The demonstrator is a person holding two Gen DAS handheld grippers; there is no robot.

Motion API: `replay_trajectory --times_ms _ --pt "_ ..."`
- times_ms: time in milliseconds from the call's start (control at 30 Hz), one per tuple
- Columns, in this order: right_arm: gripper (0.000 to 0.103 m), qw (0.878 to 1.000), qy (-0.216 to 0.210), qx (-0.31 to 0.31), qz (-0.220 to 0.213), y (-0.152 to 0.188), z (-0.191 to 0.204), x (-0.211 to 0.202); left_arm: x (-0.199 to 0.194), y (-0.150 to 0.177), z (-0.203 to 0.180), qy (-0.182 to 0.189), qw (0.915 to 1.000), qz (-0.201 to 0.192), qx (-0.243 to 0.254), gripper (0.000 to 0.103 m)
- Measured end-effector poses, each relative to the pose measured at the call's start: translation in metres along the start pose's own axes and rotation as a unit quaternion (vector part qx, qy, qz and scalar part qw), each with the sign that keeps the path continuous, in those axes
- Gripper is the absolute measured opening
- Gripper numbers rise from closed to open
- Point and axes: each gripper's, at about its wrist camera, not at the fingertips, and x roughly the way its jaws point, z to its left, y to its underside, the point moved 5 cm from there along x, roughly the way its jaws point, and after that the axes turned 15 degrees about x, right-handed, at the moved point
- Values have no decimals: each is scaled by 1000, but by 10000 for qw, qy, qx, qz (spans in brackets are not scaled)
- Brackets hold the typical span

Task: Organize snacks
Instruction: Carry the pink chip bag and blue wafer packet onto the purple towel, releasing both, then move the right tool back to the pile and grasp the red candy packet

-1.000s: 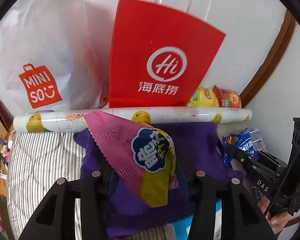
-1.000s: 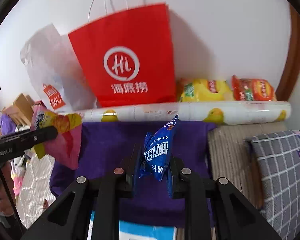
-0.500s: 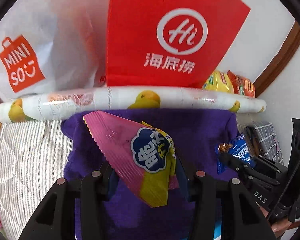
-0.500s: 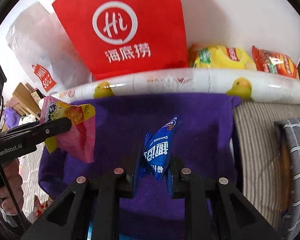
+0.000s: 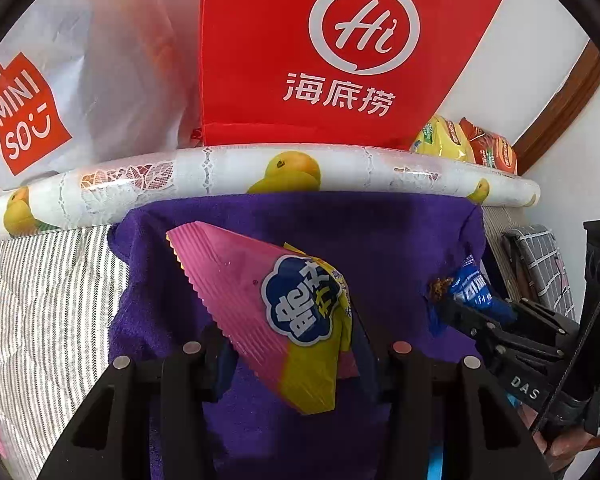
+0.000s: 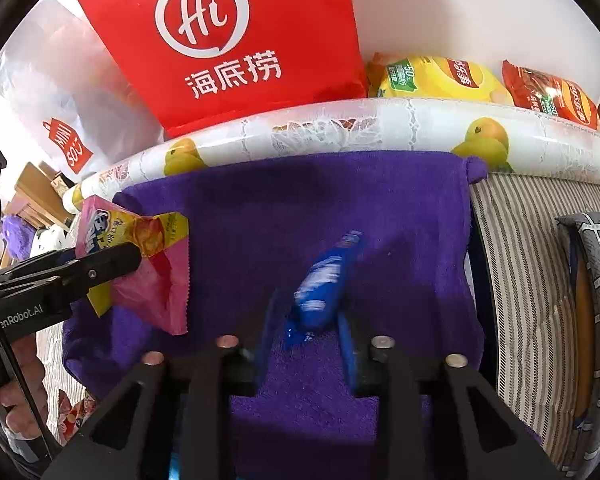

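Right gripper (image 6: 306, 344) jaws have spread, blue packet (image 6: 326, 284) loose; left gripper (image 5: 296, 344) pinches pink packet (image 5: 268, 304).

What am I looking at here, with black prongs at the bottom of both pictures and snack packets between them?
There is no robot. A person holds a two-finger gripper tool in each hand, and a fisheye camera on each tool looks forward along its fingers, so the prongs are the fingers.

The left wrist view shows the left gripper clamped on a pink and yellow crinkle-edged snack packet.

The right wrist view shows the right gripper with a small blue snack packet between its fingers. That part is blurred, so whether it is gripped cannot be told.

Below both lies a purple towel on a striped cover. Behind it lies a white fruit-printed roll. Behind that are a red paper bag, a white plastic bag, a yellow chip bag and a red chip bag.
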Motion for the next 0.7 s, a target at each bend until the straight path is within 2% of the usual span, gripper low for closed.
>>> replay_trajectory --times_ms 167,233,300,400,633,700 --pt "58 9995 48 -184 -233 -1 4 -12 -6 -1 -1 42 9999 34 98 51" --pt "64 9990 92 -265 -358 -2 6 -19 -13 -3 0 73 9999 -59 135 71" --pt "70 9983 127 -277 -487 -3 7 -30 -23 -6 1 -132 9996 -207 166 79" --pt "77 9979 62 -193 -607 -4 6 -47 -40 -9 2 -181 9990 -335 213 79" --pt "79 9957 118 174 -898 -1 1 -88 -79 -11 -8 -10 9974 -647 318 79" --pt "86 9945 186 293 -988 3 -2 -101 -94 -11 -16 5 9959 -793 428 79"
